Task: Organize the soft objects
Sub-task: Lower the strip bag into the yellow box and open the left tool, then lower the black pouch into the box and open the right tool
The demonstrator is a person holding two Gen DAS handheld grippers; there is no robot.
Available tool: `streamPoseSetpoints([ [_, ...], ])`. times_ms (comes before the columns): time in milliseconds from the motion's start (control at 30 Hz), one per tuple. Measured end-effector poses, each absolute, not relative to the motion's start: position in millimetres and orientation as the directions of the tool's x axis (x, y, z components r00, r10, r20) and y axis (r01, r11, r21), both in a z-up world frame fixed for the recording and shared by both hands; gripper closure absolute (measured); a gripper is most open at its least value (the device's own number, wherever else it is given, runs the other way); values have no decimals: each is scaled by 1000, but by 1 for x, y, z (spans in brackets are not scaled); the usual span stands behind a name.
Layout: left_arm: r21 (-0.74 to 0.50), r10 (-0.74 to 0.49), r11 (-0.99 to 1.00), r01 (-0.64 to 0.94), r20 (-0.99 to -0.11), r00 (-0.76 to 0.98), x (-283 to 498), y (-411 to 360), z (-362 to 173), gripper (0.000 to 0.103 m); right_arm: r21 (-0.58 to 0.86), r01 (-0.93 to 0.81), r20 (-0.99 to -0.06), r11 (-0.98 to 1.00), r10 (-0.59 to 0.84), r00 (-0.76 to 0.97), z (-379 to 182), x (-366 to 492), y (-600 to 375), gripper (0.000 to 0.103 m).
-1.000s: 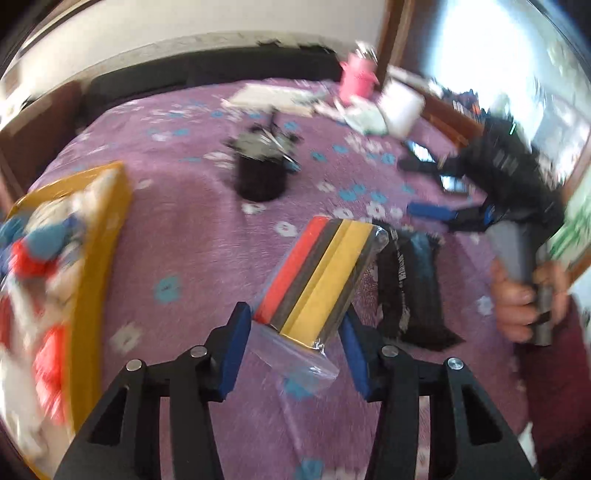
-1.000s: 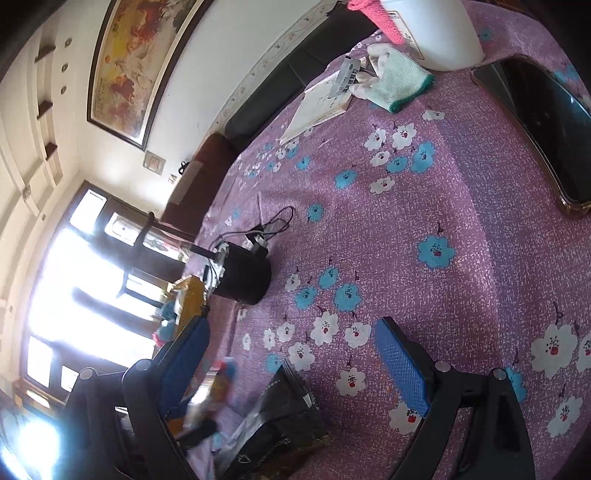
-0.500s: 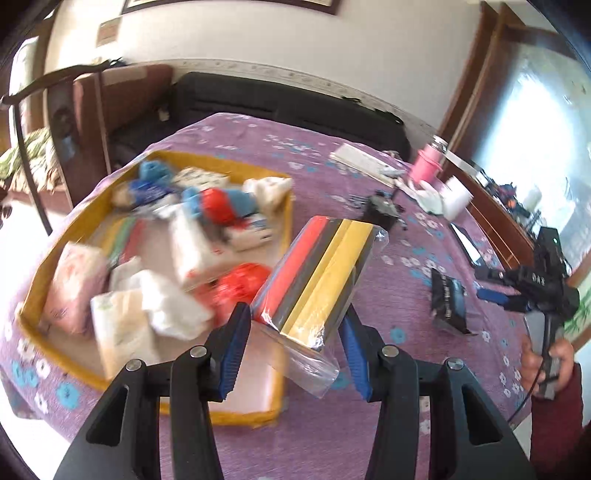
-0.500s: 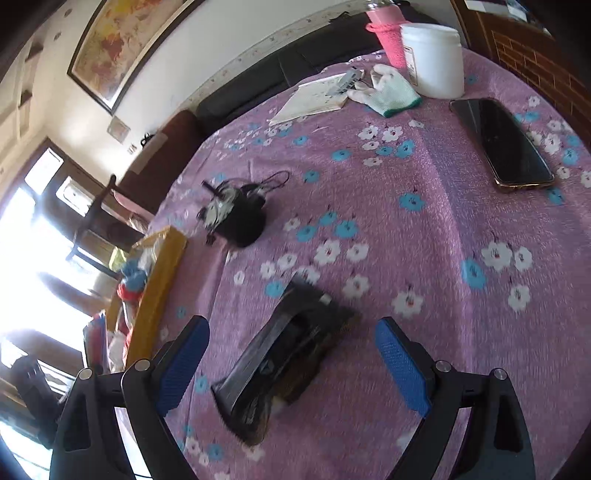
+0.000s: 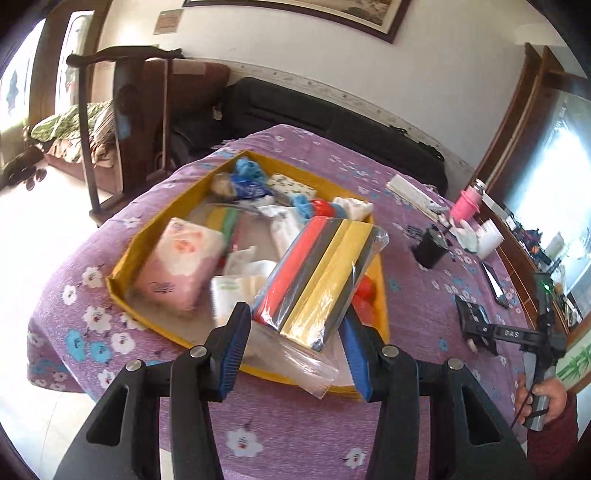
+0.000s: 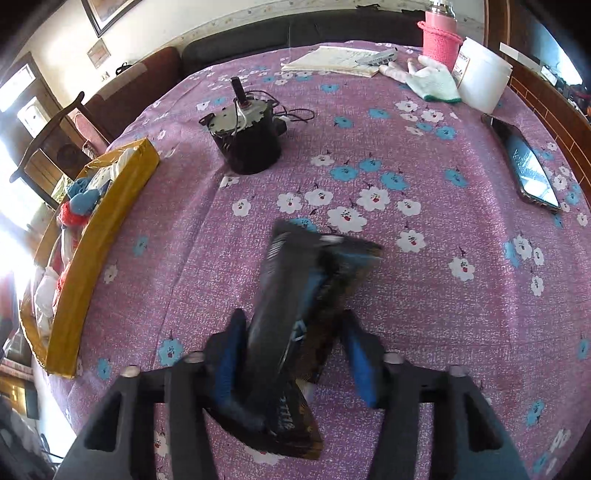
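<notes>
My left gripper [image 5: 293, 341] is shut on a clear bag of red, grey and yellow sponges [image 5: 319, 280] and holds it above the near edge of a yellow tray [image 5: 129, 254]. The tray holds several soft packs, among them a pink tissue pack [image 5: 181, 266]. My right gripper [image 6: 291, 360] has its jaws around a dark packet [image 6: 306, 291] that lies on the purple floral cloth; the fingers look close to its sides. The right gripper also shows in the left wrist view [image 5: 480, 334], over the dark packet. The tray shows at the left of the right wrist view [image 6: 110, 214].
A black motor with wires [image 6: 247, 136] stands mid-table. A phone [image 6: 528, 166] lies at the right. A white tub [image 6: 480, 74], pink bottle [image 6: 441, 33], glove [image 6: 432, 79] and papers [image 6: 340, 59] sit at the far edge. A chair [image 5: 122, 122] stands beyond the table.
My left gripper swung left with the sponge bag, from over the cloth to over the tray. My right gripper moved down onto the dark packet and narrowed around it.
</notes>
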State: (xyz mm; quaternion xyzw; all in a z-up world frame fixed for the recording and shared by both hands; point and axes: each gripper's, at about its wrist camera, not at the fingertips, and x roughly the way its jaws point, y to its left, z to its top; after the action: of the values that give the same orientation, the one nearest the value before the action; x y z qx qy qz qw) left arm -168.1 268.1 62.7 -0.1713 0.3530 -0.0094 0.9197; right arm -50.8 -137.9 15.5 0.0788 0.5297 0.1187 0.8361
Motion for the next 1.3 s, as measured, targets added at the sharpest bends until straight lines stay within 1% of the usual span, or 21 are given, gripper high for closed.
streamPoseSetpoints([
  [133,-337,-124,929,-150,-669,733,-162,283,54,55,266,-138,-846,954,300,440,29,-59,-133,54],
  [367,-342,-124,920,-191,-717,686,-129,299,50,55,334,-240,-788,912,410,459,65,-63,-104,54],
  [500,-340,-128,918,-203,-741,660,-95,306,51,54,390,-310,-757,867,493,428,79,-65,-73,54],
  [600,-354,-151,914,-199,-751,643,-67,308,48,50,441,-365,-731,820,564,384,89,-66,-43,54],
  [667,-369,-164,905,-211,-762,627,-59,310,48,50,463,-402,-719,790,600,351,95,-67,-21,54],
  [700,-375,-167,904,-204,-751,639,-61,309,52,50,469,-424,-715,774,615,331,97,-68,-7,54],
  [833,-402,-172,899,-173,-687,706,-89,310,71,39,448,-518,-724,728,636,267,100,-75,48,53],
  [900,-401,-147,899,-179,-659,737,-106,314,81,36,441,-560,-735,701,641,222,95,-78,79,53],
  [1000,-397,-79,892,-217,-609,789,-138,327,94,27,442,-600,-753,667,639,156,85,-82,118,53],
  [1133,-378,-6,886,-269,-589,808,-161,338,98,26,425,-590,-802,687,588,107,59,-71,152,53],
  [1267,-288,78,913,-289,-573,816,-170,330,98,25,384,-536,-839,752,527,138,41,-55,155,53],
  [1300,-264,97,919,-294,-570,816,-170,326,97,23,373,-528,-841,763,518,154,41,-53,154,53],
])
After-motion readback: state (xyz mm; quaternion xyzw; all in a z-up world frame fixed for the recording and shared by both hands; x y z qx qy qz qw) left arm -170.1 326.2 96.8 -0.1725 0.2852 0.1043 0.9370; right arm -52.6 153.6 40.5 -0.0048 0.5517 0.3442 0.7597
